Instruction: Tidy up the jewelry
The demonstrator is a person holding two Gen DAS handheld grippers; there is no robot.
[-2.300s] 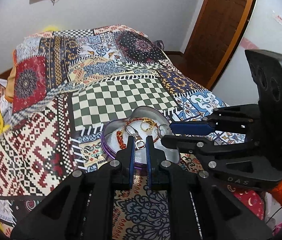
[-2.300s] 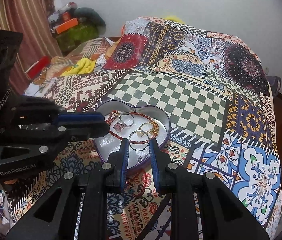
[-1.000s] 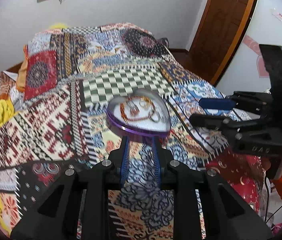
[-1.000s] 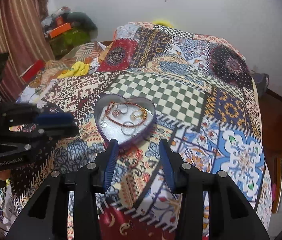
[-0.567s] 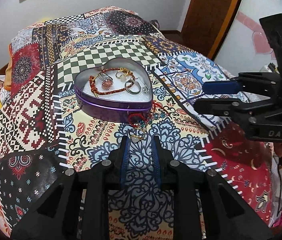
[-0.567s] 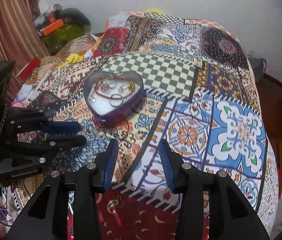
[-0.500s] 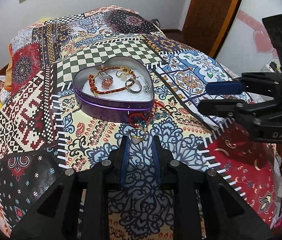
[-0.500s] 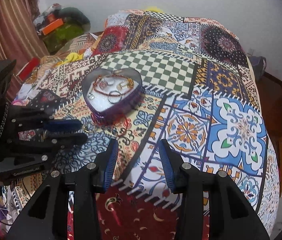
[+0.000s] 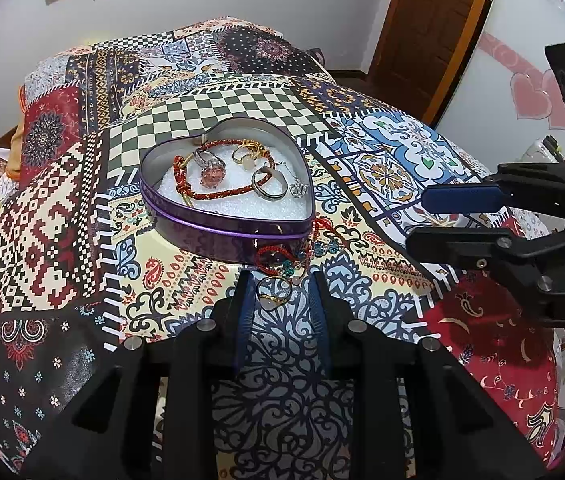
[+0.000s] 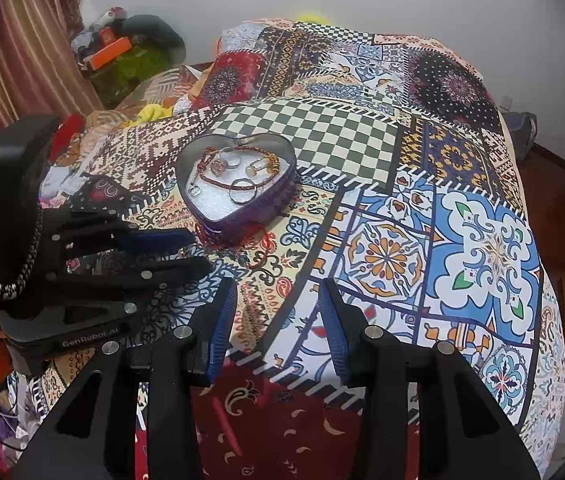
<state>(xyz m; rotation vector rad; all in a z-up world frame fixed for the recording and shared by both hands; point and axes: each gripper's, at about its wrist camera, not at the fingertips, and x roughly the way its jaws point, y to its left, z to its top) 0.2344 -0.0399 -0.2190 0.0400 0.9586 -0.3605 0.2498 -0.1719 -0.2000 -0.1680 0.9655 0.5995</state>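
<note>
A: Left wrist view first. What is between the blue pads?

B: The left gripper (image 9: pixel 280 294) hangs over the patchwork bedspread (image 9: pixel 62 208) with its pads a little apart and nothing pinched. A gold ring (image 9: pixel 273 292) with a pale stone lies on the cloth right between the tips. I'd judge that ring is the next pick.

A: And the rest of the jewelry?

B: A red cord bracelet and a teal beaded bracelet (image 9: pixel 296 254) lie tangled against the near wall of the heart-shaped tin (image 9: pixel 218 228). Inside the tin, on white foam, sit a red braided bracelet, a pink-stone ring (image 9: pixel 212 168) and a plain band (image 9: pixel 269 186). The tin probably sits close so each carry is short.

A: Any writing?

B: The right gripper (image 9: pixel 434 216) shows at the right edge, with "DAS" on its body.

A: Now the right wrist view.

B: The right gripper (image 10: pixel 278 300) holds its jaws well apart over bare cloth, empty. It is likely waiting its turn. The left gripper (image 10: pixel 190 248), at the left, reads "GenRobot.AI". The tin (image 10: pixel 274 196) lies farther up the bed.
</note>
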